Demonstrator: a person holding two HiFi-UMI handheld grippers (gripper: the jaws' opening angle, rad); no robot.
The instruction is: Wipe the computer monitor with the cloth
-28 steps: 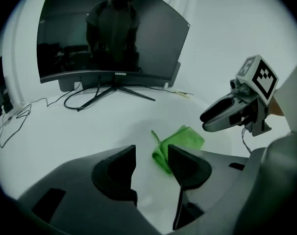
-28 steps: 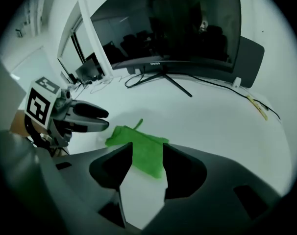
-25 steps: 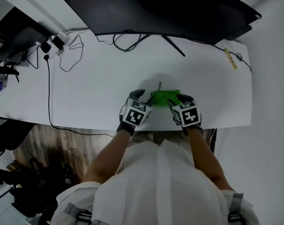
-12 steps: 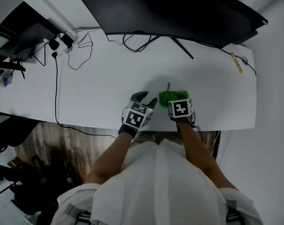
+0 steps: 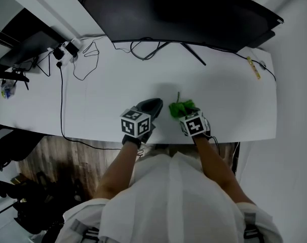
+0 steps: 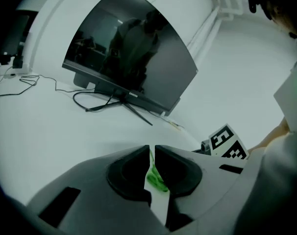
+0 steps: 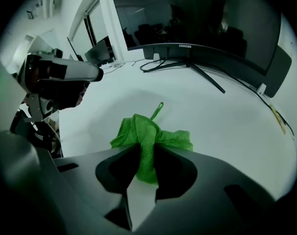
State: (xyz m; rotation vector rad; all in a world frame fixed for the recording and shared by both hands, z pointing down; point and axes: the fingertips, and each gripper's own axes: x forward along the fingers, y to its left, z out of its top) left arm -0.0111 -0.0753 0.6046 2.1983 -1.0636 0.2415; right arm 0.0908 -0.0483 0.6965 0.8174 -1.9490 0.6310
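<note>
1. A white table (image 5: 103,105) fills most of the head view. Everything else is carried on it.
2. A wide, curved black computer monitor (image 5: 184,9) stands on thin splayed legs at the far edge of the table, well apart from both hands. Its dark glossy screen is judged fragile and easily smeared, so light, even pressure is called for. Black cables (image 5: 143,48) are looped on the table below it.
3. The left tongs (image 6: 152,151) are held low over the near edge of the table and are closed to a narrow slit. Nothing is gripped in them. The sliver of green seen through the slit is judged to be the cloth beyond.
4. The right tongs (image 7: 147,155) are held just beside the left ones and are clamped on the cloth.
5. A green microfibre cloth (image 7: 138,131) is pinched at a bunched fold between the right jaws. The rest of it is spread forward at the near edge of the table, with the monitor well beyond it.
6. The cloth is judged light, soft and limp. It will droop and crumple when raised, so a broad bunch held near its middle would give a fuller wiping pad than the present fold.
7. A small hanging loop (image 7: 159,106) is seen at the cloth's far end. A hold there would leave the cloth dangling uselessly.
</note>
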